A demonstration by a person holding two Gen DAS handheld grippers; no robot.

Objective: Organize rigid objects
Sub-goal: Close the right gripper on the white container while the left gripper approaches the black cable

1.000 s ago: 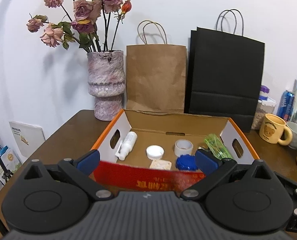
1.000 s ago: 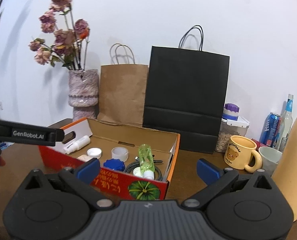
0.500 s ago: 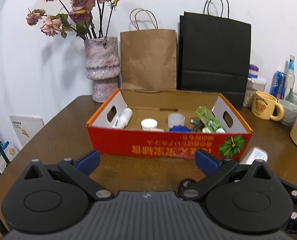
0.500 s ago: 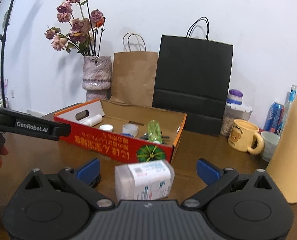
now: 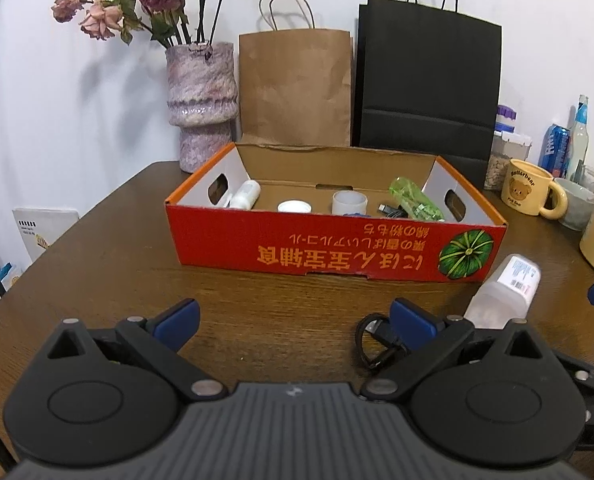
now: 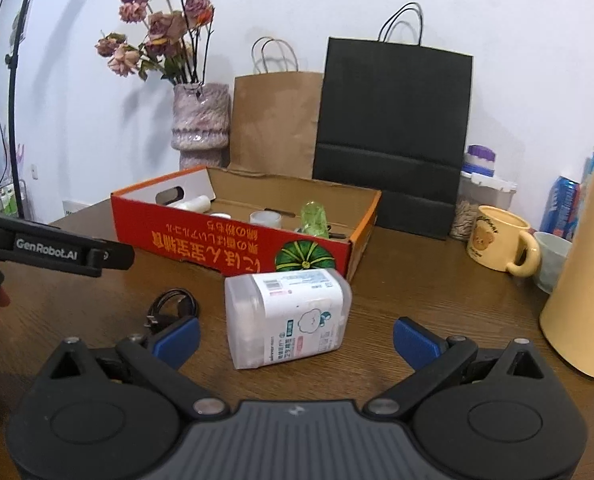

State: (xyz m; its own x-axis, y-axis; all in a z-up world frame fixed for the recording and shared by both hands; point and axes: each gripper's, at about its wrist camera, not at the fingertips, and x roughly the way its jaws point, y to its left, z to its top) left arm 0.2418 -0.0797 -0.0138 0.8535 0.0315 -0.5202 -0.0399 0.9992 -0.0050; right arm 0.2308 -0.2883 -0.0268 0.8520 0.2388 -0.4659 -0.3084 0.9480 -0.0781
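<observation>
Right wrist view: I am lining up my right gripper (image 6: 295,330), jaws spread, around the plastic container (image 6: 287,316) lying outside the red box (image 6: 225,240). My left gripper (image 5: 293,318) is hovering spread and empty, beside the black cable (image 5: 373,344).

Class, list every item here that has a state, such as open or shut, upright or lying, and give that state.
Left gripper: jaws open, empty.
Right gripper: jaws open, empty.
Red box: open-topped, holding small items.
Plastic container: lying on its side on the table, outside the box.
Black cable: coiled on the table.
Green bottle: lying in the box.
Yellow mug: upright.
</observation>
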